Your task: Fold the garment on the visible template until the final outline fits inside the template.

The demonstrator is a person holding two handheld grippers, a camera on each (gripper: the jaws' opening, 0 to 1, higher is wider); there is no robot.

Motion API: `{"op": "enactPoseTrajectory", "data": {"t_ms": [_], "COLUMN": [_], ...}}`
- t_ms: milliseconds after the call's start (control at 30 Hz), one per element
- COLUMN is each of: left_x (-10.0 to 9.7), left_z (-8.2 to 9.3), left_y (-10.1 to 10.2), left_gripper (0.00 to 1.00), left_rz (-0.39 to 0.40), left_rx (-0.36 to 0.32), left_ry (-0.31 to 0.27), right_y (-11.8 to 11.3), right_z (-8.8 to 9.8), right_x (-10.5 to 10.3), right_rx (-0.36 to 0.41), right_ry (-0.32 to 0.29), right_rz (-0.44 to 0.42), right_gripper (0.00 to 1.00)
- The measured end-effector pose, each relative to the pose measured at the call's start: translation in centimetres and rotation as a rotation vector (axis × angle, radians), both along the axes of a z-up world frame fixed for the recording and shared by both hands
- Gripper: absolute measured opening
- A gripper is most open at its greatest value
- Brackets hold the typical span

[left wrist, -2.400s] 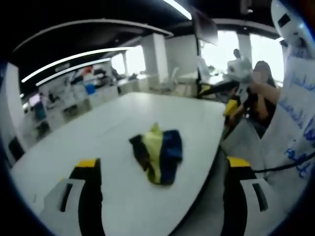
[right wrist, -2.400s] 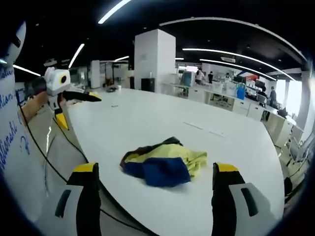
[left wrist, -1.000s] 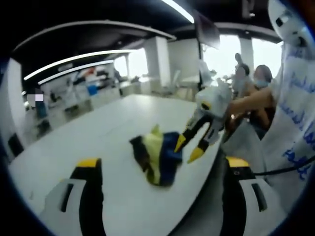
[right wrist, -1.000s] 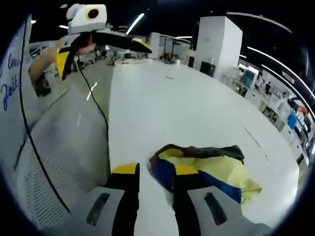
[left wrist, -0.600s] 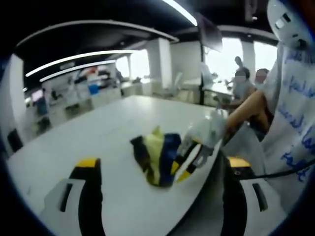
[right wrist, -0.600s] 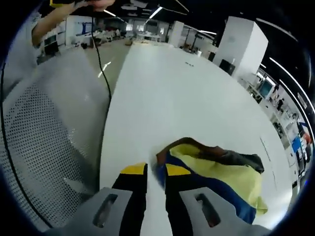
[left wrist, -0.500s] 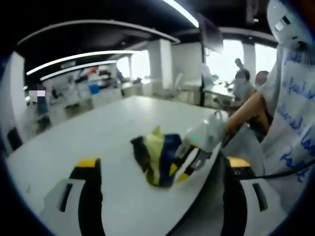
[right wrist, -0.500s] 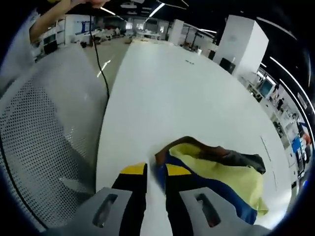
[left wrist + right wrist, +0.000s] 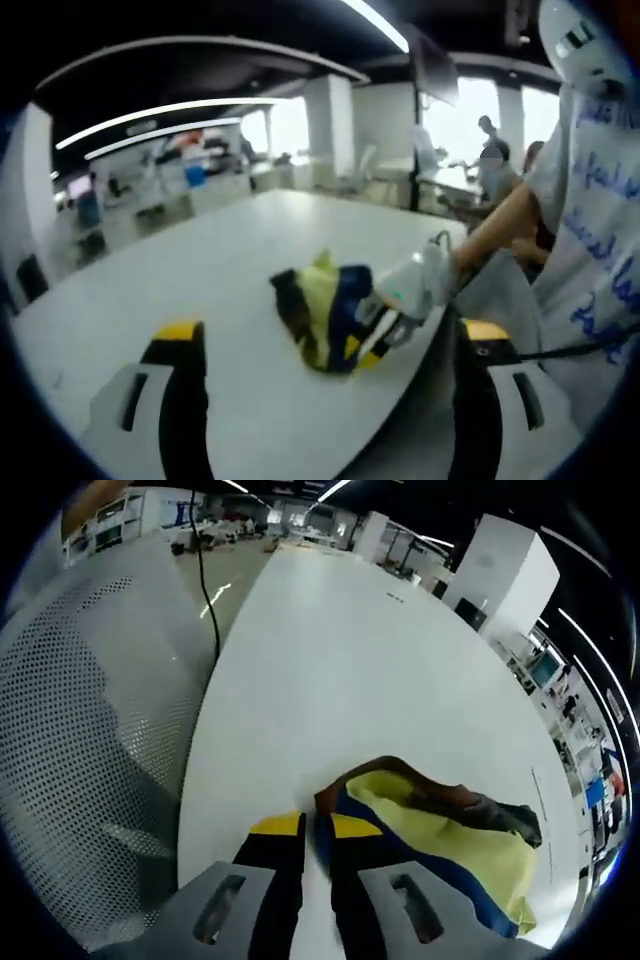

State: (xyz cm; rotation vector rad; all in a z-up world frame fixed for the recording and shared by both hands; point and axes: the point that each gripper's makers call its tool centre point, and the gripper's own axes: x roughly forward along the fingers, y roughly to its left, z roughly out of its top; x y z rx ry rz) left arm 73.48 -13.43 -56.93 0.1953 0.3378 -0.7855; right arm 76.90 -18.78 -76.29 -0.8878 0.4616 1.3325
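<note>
A crumpled yellow, blue and black garment (image 9: 322,312) lies on the white table (image 9: 200,265) close to its near edge. In the left gripper view my left gripper (image 9: 332,335) stands open and well short of the cloth, with nothing between its jaws. From the right, my right gripper (image 9: 362,350) reaches in and pinches the garment's blue edge. Seen from the right gripper view, my right gripper (image 9: 316,828) has its yellow-tipped jaws nearly together, shut on the blue hem of the garment (image 9: 440,830). Most of the cloth spreads out to the right of the jaws.
A grey mesh chair back (image 9: 80,730) stands off the table's (image 9: 330,650) curved edge on the left. The person's arm (image 9: 500,225) and white printed shirt (image 9: 600,240) take up the right side. Beyond the table lies an office with desks and a white pillar (image 9: 505,570).
My right gripper swung over to the garment, narrowed its jaws and closed on the blue edge. The left gripper has stayed where it was, open.
</note>
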Motion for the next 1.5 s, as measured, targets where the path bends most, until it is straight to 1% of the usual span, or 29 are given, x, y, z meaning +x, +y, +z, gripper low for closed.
{"op": "enactPoseTrajectory", "data": {"t_ms": [133,233,367,500,600,667,767,800,833,900,1000,1067,1200,1267,1300,1333,1367,1433,1467,1500], "left_x": [-0.1,-0.1,-0.2,-0.3,-0.3,-0.3,-0.3,-0.5,-0.5,-0.6,-0.3,0.0,0.4,0.5,0.6,0.8,1.3,1.8,2.2,2.4], "left_z": [0.2,0.1,0.0,-0.1,-0.1,-0.2,-0.6,-0.8,-0.9,-1.0,-1.5,-1.7,-1.9,-2.4,-2.8,-2.9,-3.3,-3.6,-3.8,-3.8], "left_y": [0.1,0.3,0.4,0.4,0.4,0.4,0.1,-0.3,-0.6,-1.4,-1.9,-2.2,-3.0,-3.0,-3.0,-2.9,-2.7,-2.7,-2.7,-2.8], "left_gripper": [0.99,0.99,0.99,0.99,0.99,0.98,0.96,0.95,0.95,0.95,0.93,0.92,0.89,0.84,0.8,0.76,0.75,0.77,0.76,0.75], "left_rz": [-0.002,0.002,0.001,0.002,0.0,-0.005,-0.031,-0.059,-0.077,-0.128,-0.191,-0.209,-0.24,-0.282,-0.304,-0.312,-0.32,-0.33,-0.35,-0.368], "left_rx": [-0.005,-0.006,0.001,0.001,0.005,0.01,0.043,0.061,0.072,0.107,0.204,0.254,0.269,0.341,0.391,0.422,0.481,0.53,0.57,0.591], "left_ry": [-0.001,0.0,0.004,0.005,0.005,0.007,0.011,0.017,0.018,0.006,-0.005,-0.02,-0.031,-0.038,-0.046,-0.055,-0.068,-0.065,-0.079,-0.085], "right_y": [-0.1,-0.2,-0.5,-0.7,-0.8,-1.0,-1.0,-0.9,-1.1,-1.4,-2.0,-2.3,-2.8,-3.1,-3.2,-3.3,-3.5,-3.8,-4.2,-4.3], "right_z": [-0.1,-0.1,-0.3,-0.4,-0.1,0.5,1.8,2.6,3.0,3.9,5.4,6.1,7.4,8.0,8.3,8.6,9.1,9.4,9.9,10.0], "right_x": [0.1,0.5,0.7,0.9,0.9,1.1,1.3,1.0,1.2,1.3,1.4,1.4,1.1,0.7,0.6,0.5,0.2,0.0,-0.2,-0.3], "right_rx": [-0.008,-0.018,-0.03,-0.035,-0.03,-0.018,0.035,0.062,0.067,0.087,0.118,0.13,0.158,0.182,0.192,0.199,0.211,0.218,0.224,0.226], "right_ry": [-0.006,-0.026,-0.027,-0.034,-0.036,-0.038,-0.035,-0.037,-0.042,-0.029,-0.029,-0.03,-0.043,-0.022,-0.019,-0.018,-0.016,-0.02,-0.023,-0.025], "right_rz": [0.0,0.003,0.0,-0.001,-0.006,-0.013,-0.024,0.002,-0.023,-0.031,-0.051,-0.061,-0.079,-0.095,-0.103,-0.108,-0.115,-0.12,-0.125,-0.126], "right_gripper": [0.06,0.05,0.05,0.03,0.02,0.01,0.01,0.01,0.01,0.01,0.01,0.01,0.01,0.01,0.01,0.01,0.01,0.01,0.01,0.01]}}
